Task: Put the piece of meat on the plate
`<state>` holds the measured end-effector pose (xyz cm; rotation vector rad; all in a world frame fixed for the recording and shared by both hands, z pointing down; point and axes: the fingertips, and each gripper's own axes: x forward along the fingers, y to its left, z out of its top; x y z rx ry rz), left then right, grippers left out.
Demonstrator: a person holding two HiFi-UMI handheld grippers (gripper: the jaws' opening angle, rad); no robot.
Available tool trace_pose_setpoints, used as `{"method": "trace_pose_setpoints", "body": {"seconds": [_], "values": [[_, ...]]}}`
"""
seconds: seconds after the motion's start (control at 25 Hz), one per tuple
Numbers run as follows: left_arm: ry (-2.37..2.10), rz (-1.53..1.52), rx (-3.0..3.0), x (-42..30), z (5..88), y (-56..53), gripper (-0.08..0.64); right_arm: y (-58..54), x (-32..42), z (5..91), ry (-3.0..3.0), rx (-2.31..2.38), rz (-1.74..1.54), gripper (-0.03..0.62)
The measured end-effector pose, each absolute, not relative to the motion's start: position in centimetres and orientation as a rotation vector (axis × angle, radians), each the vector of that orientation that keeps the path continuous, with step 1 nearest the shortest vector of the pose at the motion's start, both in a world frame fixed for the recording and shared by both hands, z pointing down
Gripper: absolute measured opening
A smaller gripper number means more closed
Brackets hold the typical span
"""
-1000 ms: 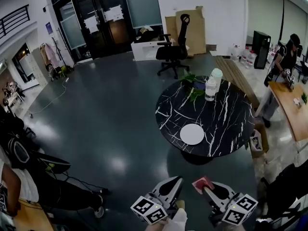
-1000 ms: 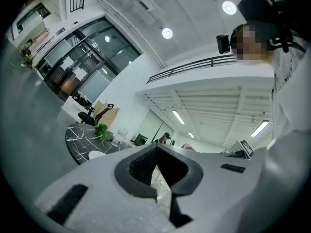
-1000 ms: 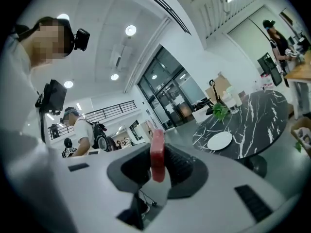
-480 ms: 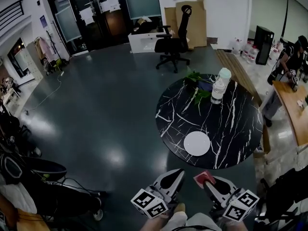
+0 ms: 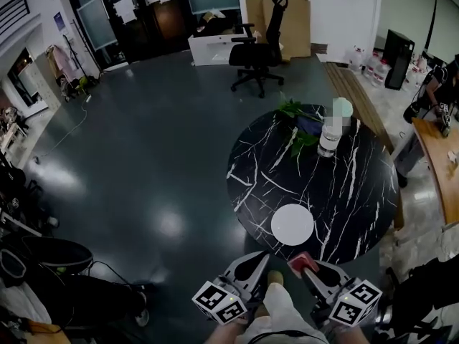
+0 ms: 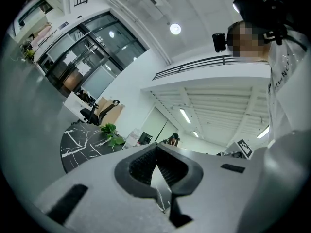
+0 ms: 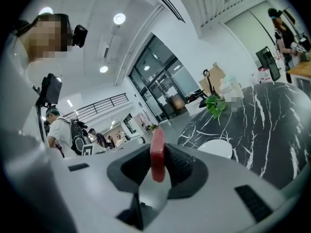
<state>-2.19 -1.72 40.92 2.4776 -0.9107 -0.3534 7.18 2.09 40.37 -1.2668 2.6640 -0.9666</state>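
The piece of meat (image 7: 157, 155) is a flat red slab standing on edge between the pads of my right gripper (image 7: 158, 152), which is shut on it. In the head view the meat (image 5: 301, 261) hangs at the near edge of the round black marble table (image 5: 358, 192). The white plate (image 5: 292, 225) lies on the table just beyond it, and the right gripper view shows the plate (image 7: 216, 148) ahead and to the right. My left gripper (image 5: 257, 264) hovers beside the right one, over the floor, jaws together and nothing in them (image 6: 156, 152).
A clear bottle (image 5: 330, 140) and a green plant (image 5: 292, 112) stand at the table's far side. A black office chair (image 5: 259, 56) is beyond the table. A person (image 5: 443, 92) stands at a wooden desk far right. Bags and cables lie on the floor at the left.
Both grippers have come closer to the table together, with the meat still held. The plate, once well ahead, now lies just past the right gripper's tips.
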Motion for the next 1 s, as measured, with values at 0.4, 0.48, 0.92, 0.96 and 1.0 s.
{"method": "trace_pose_setpoints", "body": {"seconds": [0.4,0.48,0.92,0.96,1.0], "values": [[-0.998,-0.263,2.43,-0.8,46.6,-10.0,0.009,-6.9,6.3,45.7,2.828,-1.208,-1.071,0.086],[-1.015,-0.25,2.411,-0.8,47.9,-11.3,0.009,-8.3,6.5,47.7,2.86,-1.214,-1.126,0.086],[-1.105,-0.245,2.293,-2.3,53.0,-14.2,0.008,-12.1,7.8,57.1,2.745,-1.305,-1.596,0.086],[-1.101,-0.239,2.291,-2.1,53.3,-14.2,0.008,-12.3,7.9,57.4,2.754,-1.307,-1.601,0.086],[-1.096,-0.234,2.29,-2.0,53.5,-14.2,0.009,-12.5,7.9,57.6,2.764,-1.304,-1.603,0.086]]}}
